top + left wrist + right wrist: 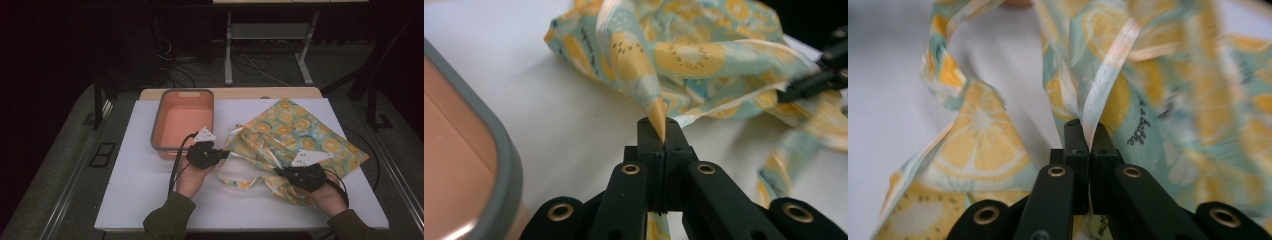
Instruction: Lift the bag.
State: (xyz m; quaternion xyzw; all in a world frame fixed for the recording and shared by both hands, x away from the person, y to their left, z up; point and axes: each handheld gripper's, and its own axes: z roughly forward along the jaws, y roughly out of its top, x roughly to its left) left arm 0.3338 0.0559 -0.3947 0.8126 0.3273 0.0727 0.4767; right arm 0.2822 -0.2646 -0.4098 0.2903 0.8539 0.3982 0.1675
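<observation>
A person seated at a white table [150,195] is working a lemon-print cloth bag [295,130] with two hand-held claws. The left claw [226,154] is clamped tight on a pinch of the bag's fabric, its jaws pressed together with a yellow fold of cloth [659,120] squeezed between them and rising out of their tips. The right claw [276,171] is gripping the bag too, its jaws closed on a pale hem strip [1108,75] that is running up and away from them. The bag is lying crumpled on the table between and beyond the two claws, spreading away toward the far right, with one strap [235,181] looping over the table just below the left claw. A salmon-coloured bin with a grey rim [182,120] is sitting just beyond the left claw, close beside the hand [190,177] holding it. The right hand [327,197] is resting near the table's front edge.
</observation>
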